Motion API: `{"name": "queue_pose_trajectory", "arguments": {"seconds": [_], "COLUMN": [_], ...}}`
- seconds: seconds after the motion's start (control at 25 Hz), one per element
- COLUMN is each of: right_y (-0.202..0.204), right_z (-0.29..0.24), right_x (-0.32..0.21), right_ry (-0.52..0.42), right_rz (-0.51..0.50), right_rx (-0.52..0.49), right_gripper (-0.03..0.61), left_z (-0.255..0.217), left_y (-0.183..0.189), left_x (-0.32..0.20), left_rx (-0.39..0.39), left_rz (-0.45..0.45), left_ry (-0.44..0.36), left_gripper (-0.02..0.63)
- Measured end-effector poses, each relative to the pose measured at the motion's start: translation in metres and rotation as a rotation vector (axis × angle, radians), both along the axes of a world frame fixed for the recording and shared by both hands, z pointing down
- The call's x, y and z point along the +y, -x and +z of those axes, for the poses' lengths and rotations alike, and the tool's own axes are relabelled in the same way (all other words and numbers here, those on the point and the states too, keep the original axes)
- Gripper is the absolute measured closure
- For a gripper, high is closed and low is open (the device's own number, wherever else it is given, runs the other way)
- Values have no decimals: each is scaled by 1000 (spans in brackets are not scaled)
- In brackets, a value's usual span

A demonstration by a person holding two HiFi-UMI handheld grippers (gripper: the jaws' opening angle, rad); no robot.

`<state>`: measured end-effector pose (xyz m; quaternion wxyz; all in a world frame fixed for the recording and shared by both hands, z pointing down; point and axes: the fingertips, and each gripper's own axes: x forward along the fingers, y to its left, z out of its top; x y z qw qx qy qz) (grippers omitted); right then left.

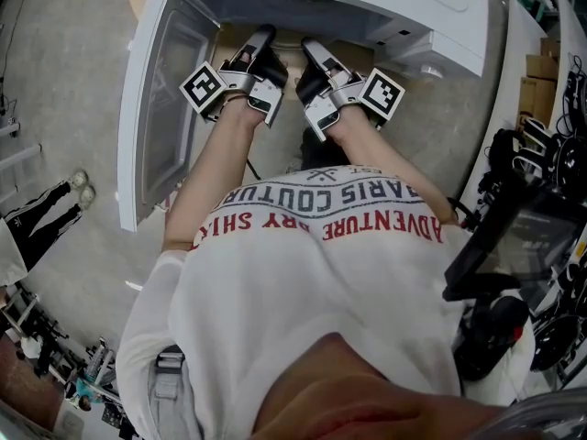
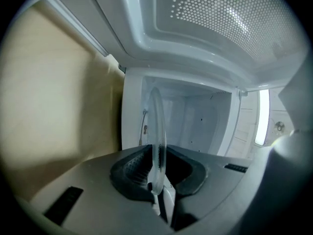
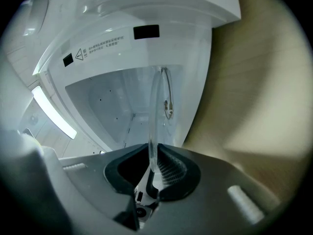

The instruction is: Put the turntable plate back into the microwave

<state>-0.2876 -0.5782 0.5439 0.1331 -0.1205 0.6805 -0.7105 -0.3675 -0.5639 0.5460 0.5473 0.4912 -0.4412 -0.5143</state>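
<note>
The plate [image 2: 157, 126] hangs at the microwave's [image 1: 385, 12] mouth, at 12 o'clock, our left gripper [image 2: 157, 177] and right gripper [image 3: 152, 173] each pinched on its rim. We judge it stiff, slick and breakable; paired rim grips suit it.

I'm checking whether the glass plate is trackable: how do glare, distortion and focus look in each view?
Left gripper view: black vignette, glint on the perforated door, turntable plate a faint edge-on sliver. Right gripper view: same vignette, blown-out strip at left, turntable plate nearly transparent. Head view: even light, straight edges bowed, turntable plate not discernible.
</note>
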Motion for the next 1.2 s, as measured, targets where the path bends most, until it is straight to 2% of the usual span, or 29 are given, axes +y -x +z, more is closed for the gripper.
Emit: {"name": "queue_pose_trajectory", "arguments": {"seconds": [0.32,0.52,1.2], "right_y": [-1,-3,4], "right_z": [4,8,16], "right_x": [-3,-3,-26], "right_ry": [-8,-12,23], "right_rz": [13,18,64], "right_rx": [11,31,53], "right_gripper": [535,535,541], "left_z": [-2,9,11], "left_y": [-11,-18,-7], "left_x": [17,20,-9], "left_rx": [-3,-59,-76], "left_rz": [5,16,15], "left_ry": [-6,55,76], "left_gripper": [569,571,572]}}
